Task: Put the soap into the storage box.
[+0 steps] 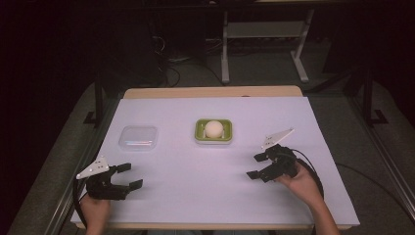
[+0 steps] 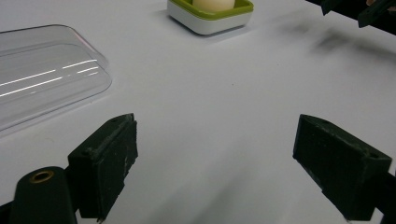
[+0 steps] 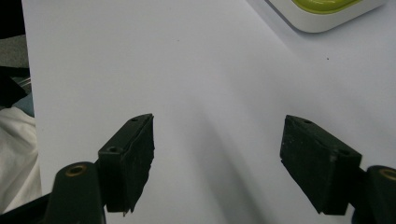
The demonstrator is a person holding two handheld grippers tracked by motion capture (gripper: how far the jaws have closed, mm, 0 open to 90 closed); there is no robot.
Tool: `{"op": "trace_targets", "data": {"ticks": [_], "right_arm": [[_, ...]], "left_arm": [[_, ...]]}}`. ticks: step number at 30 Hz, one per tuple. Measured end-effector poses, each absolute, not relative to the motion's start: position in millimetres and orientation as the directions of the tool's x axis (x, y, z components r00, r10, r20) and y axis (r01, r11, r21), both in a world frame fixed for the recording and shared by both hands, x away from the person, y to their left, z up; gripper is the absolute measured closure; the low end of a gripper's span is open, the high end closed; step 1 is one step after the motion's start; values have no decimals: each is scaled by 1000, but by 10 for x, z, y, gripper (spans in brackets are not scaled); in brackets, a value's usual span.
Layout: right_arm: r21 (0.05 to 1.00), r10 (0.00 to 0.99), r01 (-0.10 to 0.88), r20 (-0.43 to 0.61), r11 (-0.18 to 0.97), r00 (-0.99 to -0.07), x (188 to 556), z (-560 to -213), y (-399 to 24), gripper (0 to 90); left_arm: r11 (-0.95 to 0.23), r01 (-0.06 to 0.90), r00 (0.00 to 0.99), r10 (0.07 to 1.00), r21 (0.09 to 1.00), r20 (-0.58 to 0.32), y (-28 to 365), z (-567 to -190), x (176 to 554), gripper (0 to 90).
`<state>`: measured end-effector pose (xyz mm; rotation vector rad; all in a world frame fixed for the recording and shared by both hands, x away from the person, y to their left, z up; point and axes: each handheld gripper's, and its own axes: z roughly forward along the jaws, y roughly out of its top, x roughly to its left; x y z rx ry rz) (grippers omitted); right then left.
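Now we hold the left tool (image 1: 125, 176) and right tool (image 1: 255, 165) spread and empty above the bench (image 1: 195, 196); the egg (image 1: 214, 128) sits in the green dish (image 1: 199, 133), beside a clear lid (image 1: 138, 137).

Bare table (image 1: 205, 166) lies between tongs and dish (image 1: 213, 132).
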<state>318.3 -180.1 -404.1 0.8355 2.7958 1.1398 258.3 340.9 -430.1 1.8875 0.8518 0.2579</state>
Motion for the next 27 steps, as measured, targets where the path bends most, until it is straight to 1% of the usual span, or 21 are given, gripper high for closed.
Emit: {"op": "trace_targets", "data": {"ticks": [15, 22, 27], "right_arm": [[644, 497, 494, 197, 585, -845, 3023, -4125, -1902, 252], [659, 486, 484, 200, 576, -851, 2954, -4163, -1933, 251], [651, 501, 500, 206, 571, -841, 2914, -4183, -1978, 252]], "left_arm": [[-244, 449, 728, 658, 860, -193, 3396, -4302, 2582, 133], [-247, 448, 729, 657, 859, -192, 3392, -4303, 2581, 132], [-245, 448, 729, 658, 860, -192, 3394, -4302, 2580, 133]]}}
